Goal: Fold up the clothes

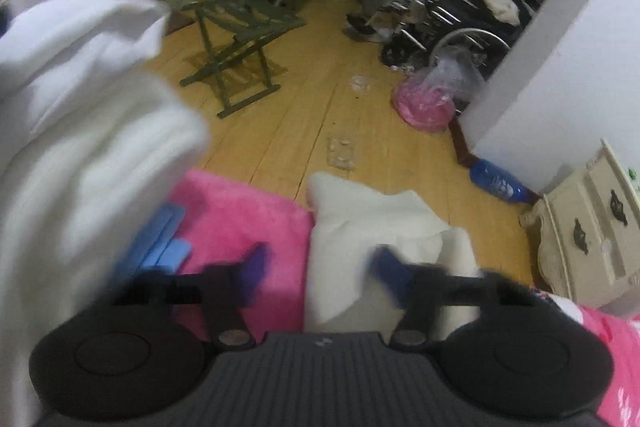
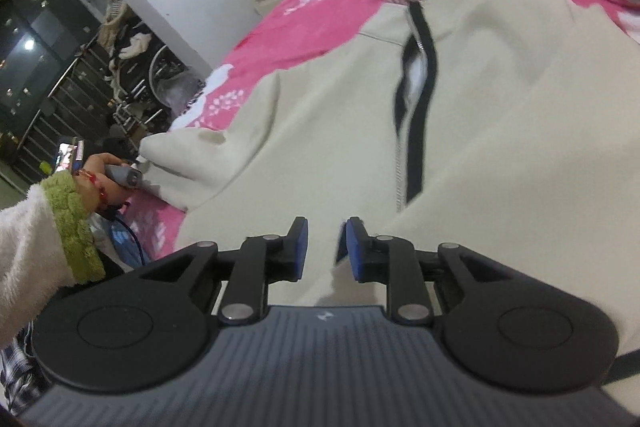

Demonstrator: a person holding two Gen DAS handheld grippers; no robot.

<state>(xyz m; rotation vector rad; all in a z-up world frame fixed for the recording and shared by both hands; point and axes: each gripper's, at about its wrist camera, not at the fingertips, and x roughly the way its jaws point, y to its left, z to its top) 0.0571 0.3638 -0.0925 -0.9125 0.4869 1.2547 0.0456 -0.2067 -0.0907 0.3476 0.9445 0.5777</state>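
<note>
Your grippers over the cream zip jacket on the pink bed

Your right gripper tilts down, fingers slightly parted above the cream zip jacket, pinching nothing; zipper beyond them. Your left gripper is parted over the jacket's sleeve tip at the bed edge; wooden floor and folding stool beyond.

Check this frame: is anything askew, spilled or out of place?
Yes. The cream zip jacket lies rumpled on the pink bedsheet, its zipper crooked and gaping. On the wooden floor a blue bottle lies on its side beside a slumped pink plastic bag.
</note>
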